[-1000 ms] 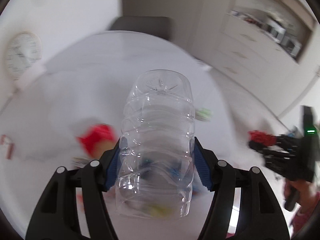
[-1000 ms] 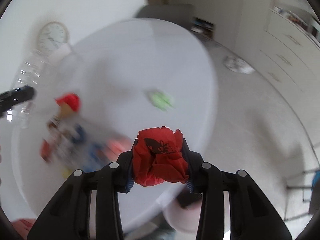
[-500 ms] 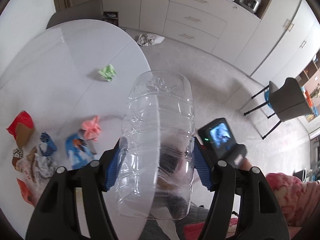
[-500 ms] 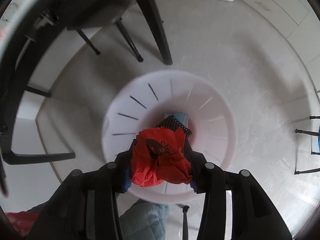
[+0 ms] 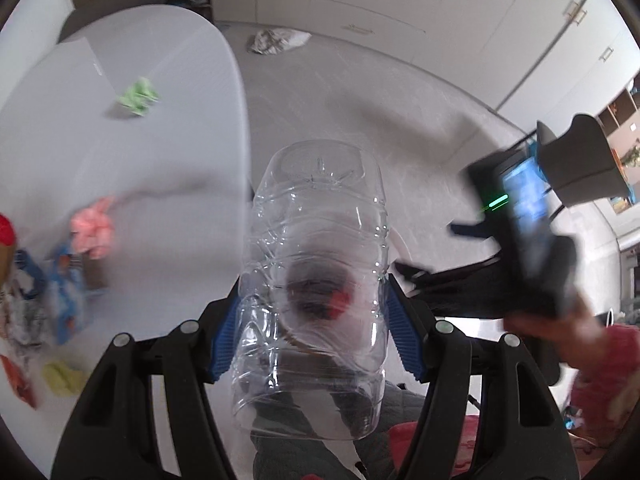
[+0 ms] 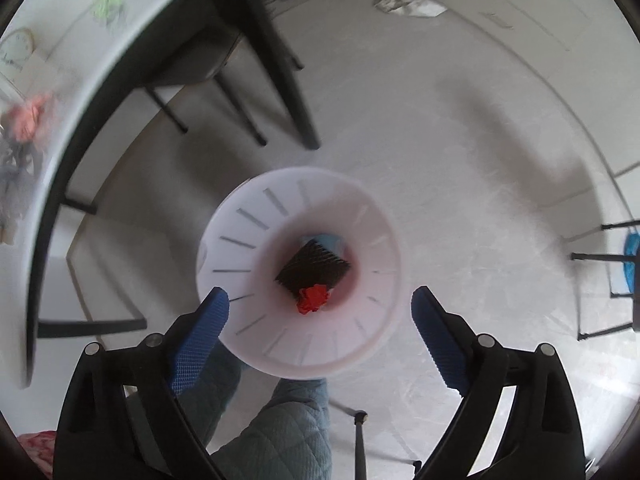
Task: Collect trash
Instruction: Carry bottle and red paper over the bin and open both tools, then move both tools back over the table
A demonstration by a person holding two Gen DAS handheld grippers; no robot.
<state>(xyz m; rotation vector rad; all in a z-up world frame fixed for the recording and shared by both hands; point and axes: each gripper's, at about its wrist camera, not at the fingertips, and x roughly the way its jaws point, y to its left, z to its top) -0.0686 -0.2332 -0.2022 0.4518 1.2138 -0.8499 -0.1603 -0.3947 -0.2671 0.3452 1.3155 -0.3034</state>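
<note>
**Bottle gripped, red wad in the bin**

While the left gripper [image 5: 314, 324] pinches a clear plastic bottle [image 5: 316, 280] between its blue pads, the right gripper [image 6: 320, 312] hangs spread wide above a white bin [image 6: 240, 280] on the floor. Inside the bin lies a red crumpled wad [image 6: 314, 298] against a black piece. Pink [image 5: 92, 232] and green [image 5: 138, 96] scraps sit on the white table [image 5: 160, 160].

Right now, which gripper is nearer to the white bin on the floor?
Right. The right gripper hangs open directly above the white bin; the left gripper, clamping the clear bottle, is beside the table edge.
</note>
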